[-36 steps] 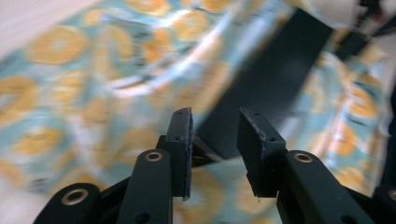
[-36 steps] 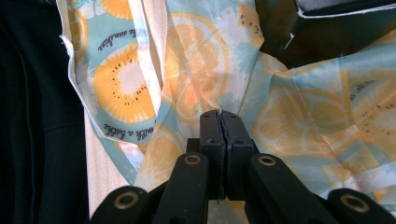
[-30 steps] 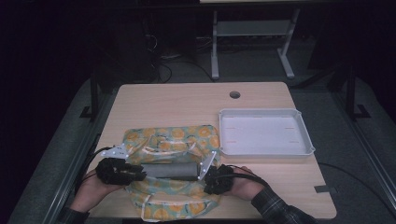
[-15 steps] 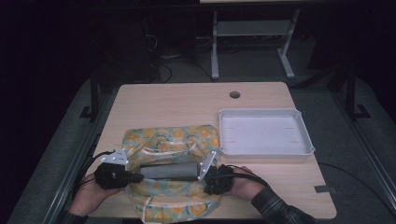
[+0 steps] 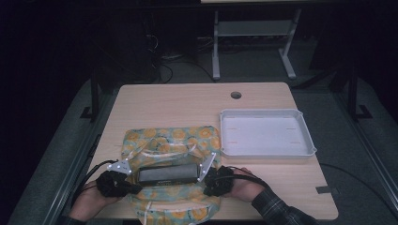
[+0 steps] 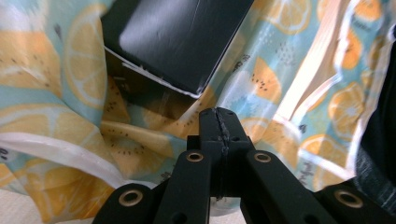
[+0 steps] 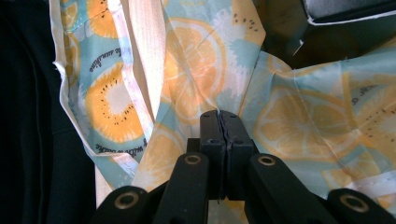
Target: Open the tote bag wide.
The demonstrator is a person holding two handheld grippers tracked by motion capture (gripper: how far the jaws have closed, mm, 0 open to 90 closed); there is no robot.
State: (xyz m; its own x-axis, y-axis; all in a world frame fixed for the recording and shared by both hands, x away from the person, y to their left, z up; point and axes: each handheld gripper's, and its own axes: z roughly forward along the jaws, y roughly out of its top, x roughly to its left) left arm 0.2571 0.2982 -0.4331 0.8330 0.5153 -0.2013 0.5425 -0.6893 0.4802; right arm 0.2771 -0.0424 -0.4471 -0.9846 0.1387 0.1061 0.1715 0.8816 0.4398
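Lying on the near half of the table (image 5: 187, 101), a lemon-print bag (image 5: 171, 140) holds a dark box (image 5: 168, 174) that rests across its middle, between the two grippers. The left gripper (image 5: 126, 174) sits at the box's left end and the right gripper (image 5: 208, 169) at its right end, each held in a hand. In both gripper views the jaws are pressed together, and each pair seems to have a fold of the bag's fabric nipped between its tips, though the cloth there is too crumpled to be sure. A white tray (image 5: 266, 151) stands apart on the right, with nothing in it.

My judgement is that the thin, slippery fabric is the risk: if either pinch is shallow, a lift or pull could let that side slide free, and the box would tip towards the slack end. Uneven pulling might also drag the bag off the near table edge, which it already overhangs.
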